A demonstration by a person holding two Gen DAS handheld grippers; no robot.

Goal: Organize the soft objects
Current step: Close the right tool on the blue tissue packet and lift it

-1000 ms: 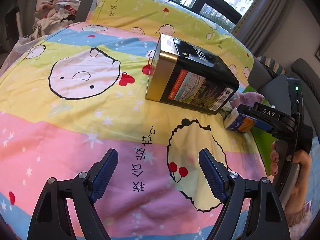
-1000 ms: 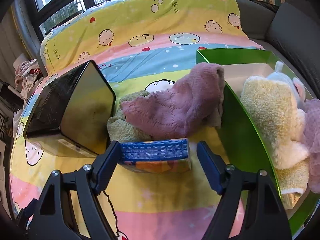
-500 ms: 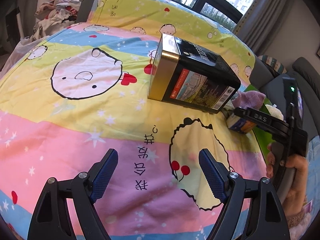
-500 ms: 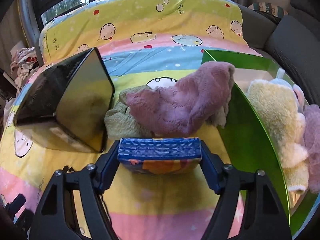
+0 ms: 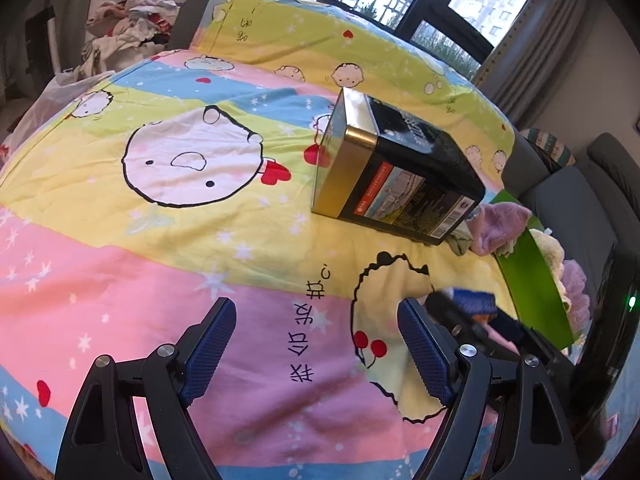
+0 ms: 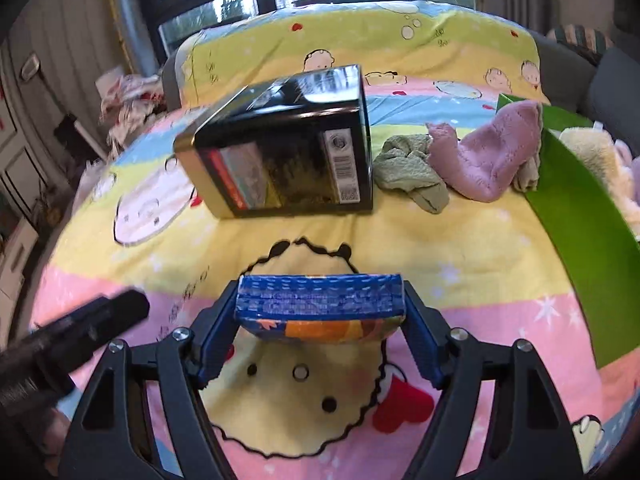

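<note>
Tissues — a soft blue pack (image 6: 320, 306) — sat clamped between the pads of the right gripper (image 6: 320, 320) above the cartoon bedsheet (image 6: 460, 248), well short of the green box (image 6: 580, 216) at the right, so the carry should have stayed gentle enough not to crush it. The left gripper (image 5: 316, 350) hung wide and empty. How full the box was stayed cut off — only plush (image 6: 592, 148) showed inside.

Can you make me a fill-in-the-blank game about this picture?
1. The right gripper holds a blue ____.
2. The pink cloth hangs over the rim of the ____ bin.
3. Nothing sits between the fingers of the ____ gripper.
4. Between the black tin and the pink cloth lies a ____ cloth.

Missing words: pack, green, left, green
</note>
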